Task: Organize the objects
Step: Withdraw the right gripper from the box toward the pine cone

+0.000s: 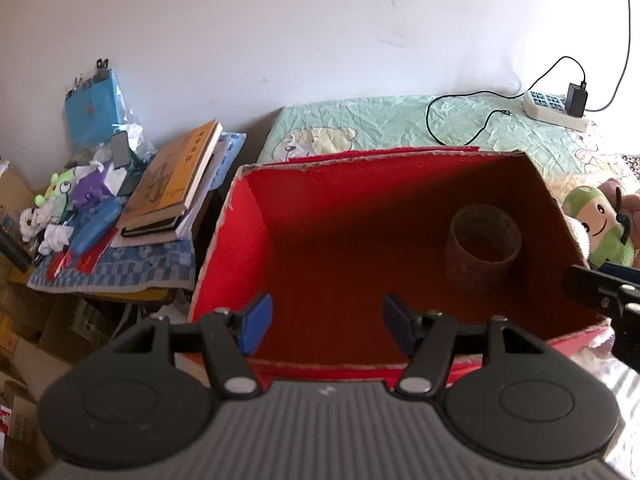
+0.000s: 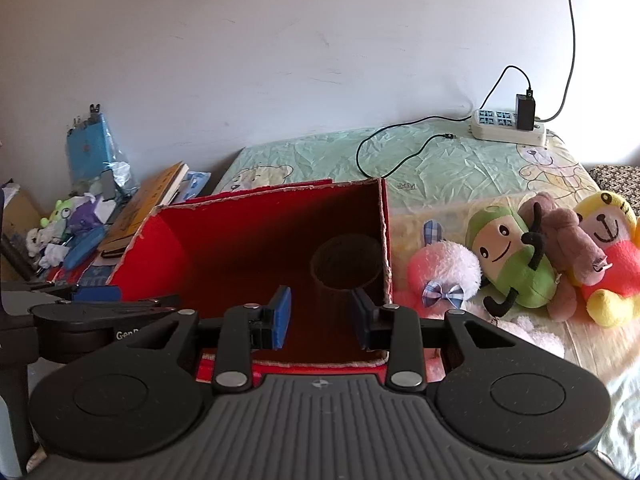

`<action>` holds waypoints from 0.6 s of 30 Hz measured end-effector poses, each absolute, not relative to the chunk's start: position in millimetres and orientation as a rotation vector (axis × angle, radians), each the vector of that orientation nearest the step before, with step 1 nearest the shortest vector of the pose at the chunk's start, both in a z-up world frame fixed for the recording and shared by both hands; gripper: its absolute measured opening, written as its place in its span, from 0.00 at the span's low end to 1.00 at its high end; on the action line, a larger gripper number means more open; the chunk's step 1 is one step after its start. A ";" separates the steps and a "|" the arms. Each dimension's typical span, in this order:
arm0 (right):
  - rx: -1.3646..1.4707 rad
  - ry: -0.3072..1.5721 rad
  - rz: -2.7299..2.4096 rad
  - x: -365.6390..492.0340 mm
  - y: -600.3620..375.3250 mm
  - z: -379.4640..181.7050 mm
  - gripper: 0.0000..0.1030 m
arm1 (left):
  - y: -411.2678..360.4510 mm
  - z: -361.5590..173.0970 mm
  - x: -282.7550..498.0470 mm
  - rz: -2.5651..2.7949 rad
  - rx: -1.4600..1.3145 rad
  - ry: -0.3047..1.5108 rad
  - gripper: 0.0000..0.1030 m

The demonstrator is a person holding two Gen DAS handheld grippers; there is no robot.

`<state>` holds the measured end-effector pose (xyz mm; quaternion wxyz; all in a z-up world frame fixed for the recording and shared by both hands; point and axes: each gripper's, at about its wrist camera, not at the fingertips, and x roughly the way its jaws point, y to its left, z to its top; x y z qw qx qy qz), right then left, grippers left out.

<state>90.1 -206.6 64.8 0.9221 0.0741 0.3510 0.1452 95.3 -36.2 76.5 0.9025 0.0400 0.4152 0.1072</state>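
Observation:
A red open-top box [image 1: 240, 216] stands on the bed; it also shows in the right wrist view [image 2: 168, 240]. A woven round basket [image 1: 482, 248] sits inside it at the right; it shows dimly in the right wrist view [image 2: 346, 264]. My left gripper [image 1: 326, 326] is open and empty over the box's near edge. My right gripper [image 2: 320, 318] is open and empty over the box's near right corner. Plush toys lie right of the box: a pink one [image 2: 444, 276], a green one [image 2: 512, 260], a brown one [image 2: 568, 248], a yellow and red one [image 2: 612, 256].
A cluttered side table at the left holds books [image 1: 176, 176], a blue case [image 1: 94, 226] and small toys [image 1: 60, 192]. A power strip [image 2: 508, 126] with a charger and black cable [image 2: 384, 148] lies on the green bedsheet [image 2: 460, 168] by the wall.

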 end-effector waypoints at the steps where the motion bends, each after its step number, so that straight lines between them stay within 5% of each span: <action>1: 0.155 0.722 0.304 88.4 -208.7 64.7 0.34 | -38.4 77.6 92.2 0.225 0.081 0.856 0.65; 18: 0.158 0.774 0.420 66.7 -228.7 53.0 0.34 | -57.6 75.5 51.6 0.266 0.036 0.872 0.71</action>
